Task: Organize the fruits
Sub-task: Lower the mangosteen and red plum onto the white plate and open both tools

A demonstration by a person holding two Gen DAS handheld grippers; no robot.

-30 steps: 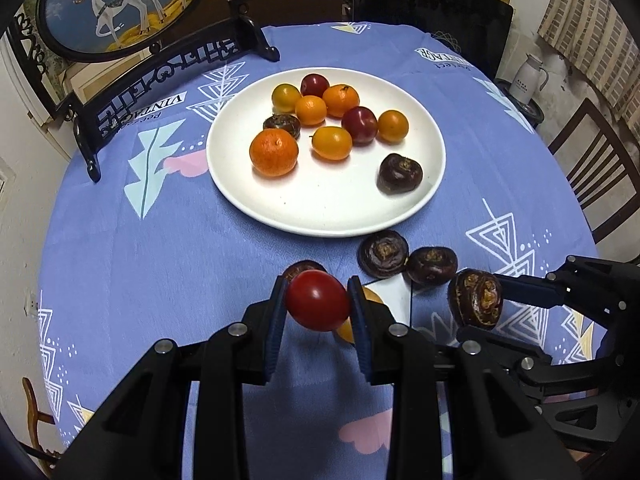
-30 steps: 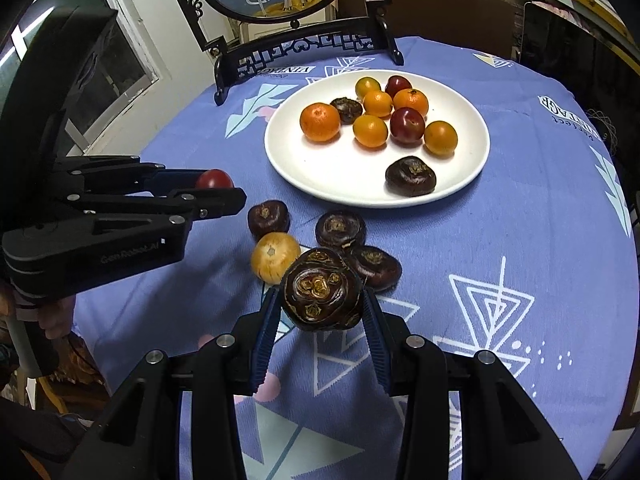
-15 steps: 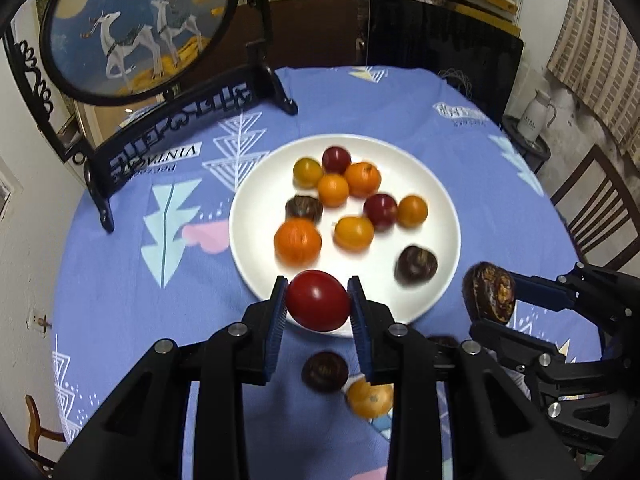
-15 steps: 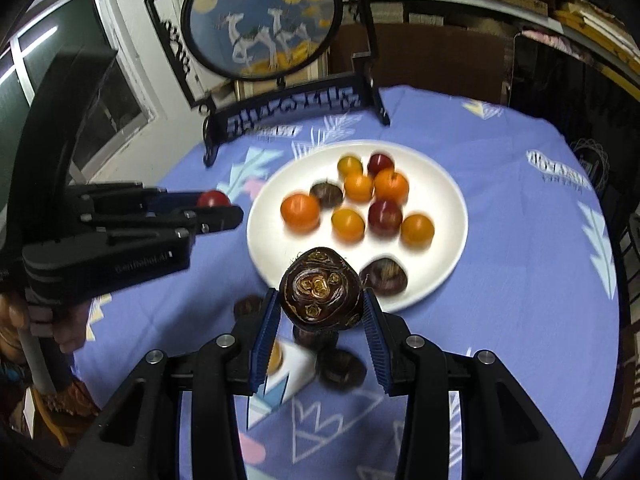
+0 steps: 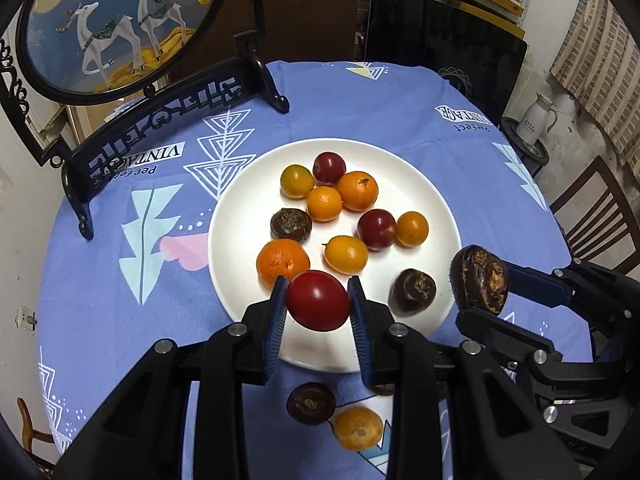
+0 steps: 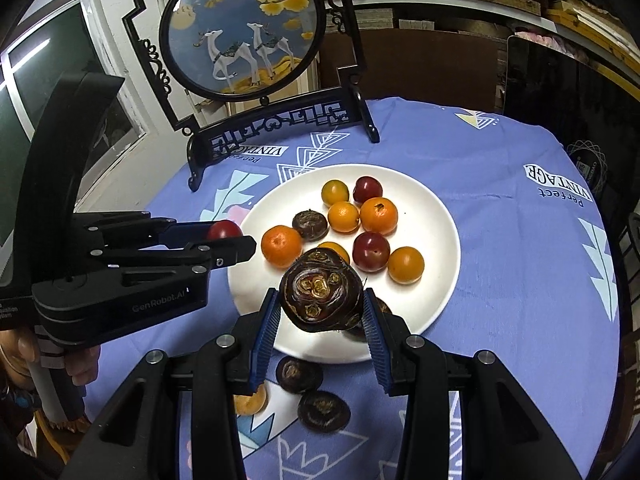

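White plate (image 5: pixel 420 168), centre of the blue patterned tablecloth (image 5: pixel 360 96); all places given from it.

On the plate, ten fruits:
- Orange and yellow citrus, six: two larger mandarins (image 5: pixel 282 261), four small kumquat-like ones (image 5: pixel 345 254).
- Red plums, two (image 5: pixel 376 229).
- Dark water chestnuts, two: one left of centre (image 5: pixel 291 224), one at the near right (image 5: pixel 413 290).

Off the plate, on the cloth by its near rim:
- Water chestnuts, two plainly seen (image 6: pixel 299 374); a third is partly hidden by a finger.
- Small orange citrus, one (image 5: pixel 357 428).

Held above the near rim:
- Left gripper (image 5: pixel 318 300), fingers clamped on one red tomato-like fruit (image 5: pixel 317 300).
- Right gripper (image 6: pixel 321 298), fingers clamped on one large water chestnut (image 6: pixel 321 296), just right of the left gripper.

Beyond the far left rim: round deer-painted screen on a black stand (image 6: pixel 240 32), one.
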